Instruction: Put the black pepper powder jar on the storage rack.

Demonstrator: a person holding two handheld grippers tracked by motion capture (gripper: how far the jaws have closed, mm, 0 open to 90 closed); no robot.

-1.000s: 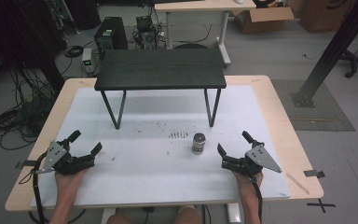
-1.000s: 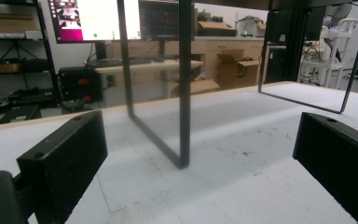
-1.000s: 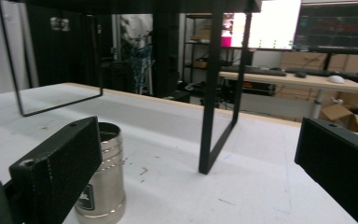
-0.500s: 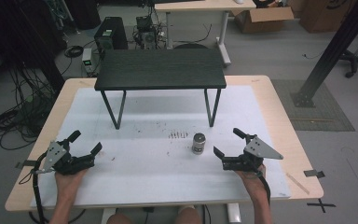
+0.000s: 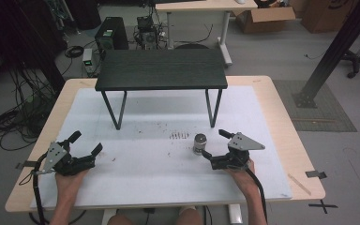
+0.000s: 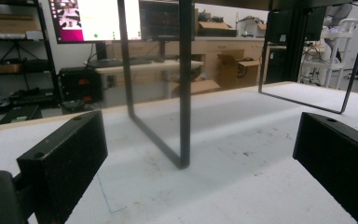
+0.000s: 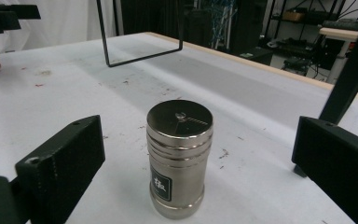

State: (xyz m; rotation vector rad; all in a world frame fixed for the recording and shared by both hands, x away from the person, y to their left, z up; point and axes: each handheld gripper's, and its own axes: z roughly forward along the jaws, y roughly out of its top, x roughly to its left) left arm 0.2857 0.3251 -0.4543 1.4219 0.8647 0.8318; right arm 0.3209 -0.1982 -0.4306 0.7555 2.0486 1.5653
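Note:
A small silver metal canister point(image 5: 199, 143) with a dark label stands upright on the white mat point(image 5: 145, 176), right of centre. My right gripper point(image 5: 214, 143) sits just to its right, open, its jaws pointing left at the canister with nothing between them. In the right gripper view the canister point(image 7: 179, 158) stands close ahead, in the wide gap between the two black jaws and touching neither. My left gripper point(image 5: 86, 142) rests open on the mat at the near left. In the left gripper view its jaws face a black table leg point(image 6: 184, 93).
A low black table point(image 5: 161, 70) on thin metal legs stands over the far half of the mat. Dark specks point(image 5: 178, 136) mark the mat left of the canister. The person's other hand with its gripper point(image 7: 0, 18) appears far off in the right gripper view.
My right gripper has moved left toward the canister and turned, so its open jaws now flank it. The left gripper has stayed put.

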